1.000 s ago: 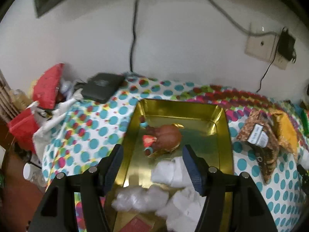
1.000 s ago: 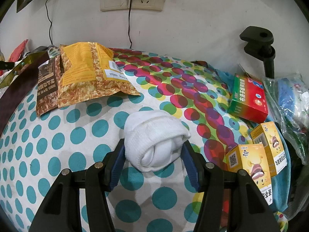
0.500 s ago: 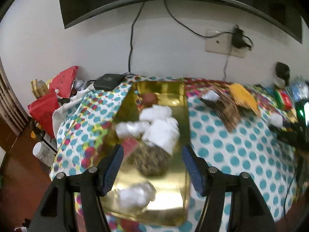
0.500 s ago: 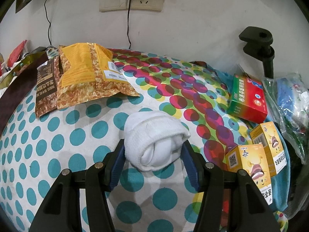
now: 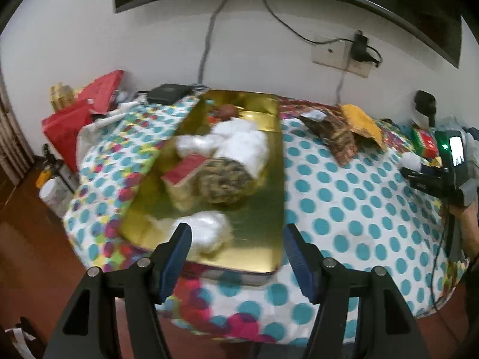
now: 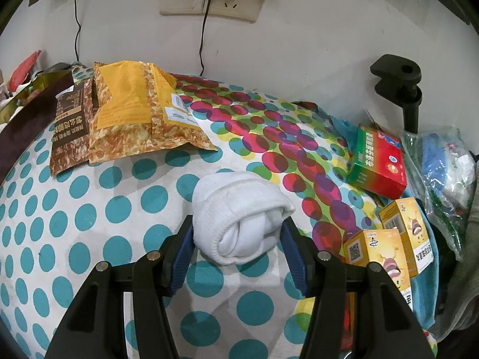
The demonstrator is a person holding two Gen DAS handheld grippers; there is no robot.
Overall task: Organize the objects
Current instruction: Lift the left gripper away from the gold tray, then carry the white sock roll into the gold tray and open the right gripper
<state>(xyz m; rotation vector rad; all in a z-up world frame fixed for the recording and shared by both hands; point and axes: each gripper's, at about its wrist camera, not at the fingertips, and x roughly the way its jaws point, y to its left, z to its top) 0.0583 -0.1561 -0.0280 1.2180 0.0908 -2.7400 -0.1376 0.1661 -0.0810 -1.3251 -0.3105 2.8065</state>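
Observation:
A gold tray (image 5: pixel 257 239) lies on the polka-dot cloth, holding white rolled bundles (image 5: pixel 245 143), a red box (image 5: pixel 185 169), a mottled bundle (image 5: pixel 227 179) and a brown round thing (image 5: pixel 227 110). My left gripper (image 5: pixel 236 254) is open and empty, held back above the tray's near edge. My right gripper (image 6: pixel 236 248) is open with its jaws around a white rolled sock (image 6: pixel 239 215) resting on the cloth. The right gripper also shows at the right of the left wrist view (image 5: pixel 419 170).
Two snack bags (image 6: pixel 131 113) lie at the back left of the right wrist view. A red-green box (image 6: pixel 377 161) and two yellow boxes (image 6: pixel 389 245) lie right of the sock. A plastic bag (image 6: pixel 443 173), a black clamp (image 6: pixel 398 80) and wall sockets (image 6: pixel 209 3) stand behind.
My left gripper has pulled far back and up from the tray, so the whole tray and table show now. The right gripper and sock have not moved.

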